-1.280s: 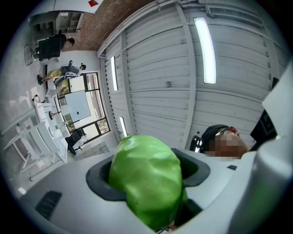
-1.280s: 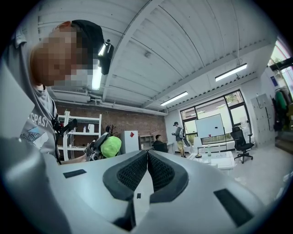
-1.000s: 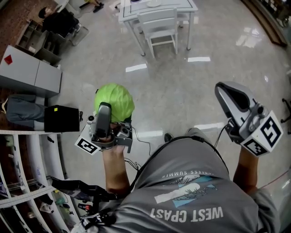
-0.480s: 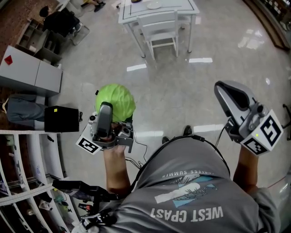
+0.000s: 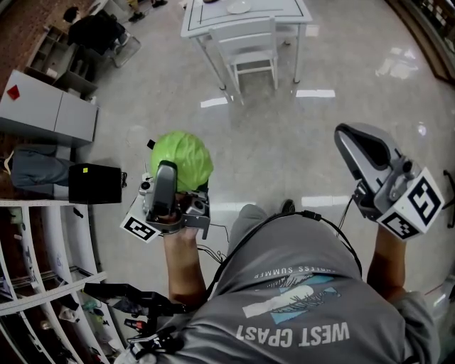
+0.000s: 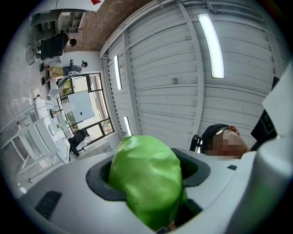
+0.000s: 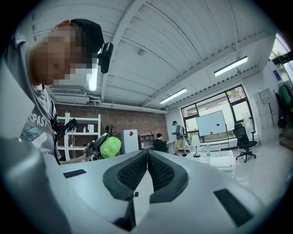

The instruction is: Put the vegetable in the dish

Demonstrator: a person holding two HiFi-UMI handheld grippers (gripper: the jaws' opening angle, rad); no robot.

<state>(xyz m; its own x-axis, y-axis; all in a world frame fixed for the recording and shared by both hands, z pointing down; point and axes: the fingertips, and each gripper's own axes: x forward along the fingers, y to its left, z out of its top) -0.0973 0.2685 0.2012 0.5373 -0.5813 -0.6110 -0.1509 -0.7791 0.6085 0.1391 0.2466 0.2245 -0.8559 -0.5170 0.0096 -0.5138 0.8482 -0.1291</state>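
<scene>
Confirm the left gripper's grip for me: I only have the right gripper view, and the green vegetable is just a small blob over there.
Observer: It is gripped. In the left gripper view, the left gripper has both jaws pressed on the green vegetable, which bulges out past them.
Operator: What is under it?
Observer: In the head view, only bare floor. The white table and its chair stand farther ahead.
Operator: Is a dish on that table?
Observer: A pale dish-like thing lies on the tabletop at the head view's top edge, but it is too small to be sure.
</scene>
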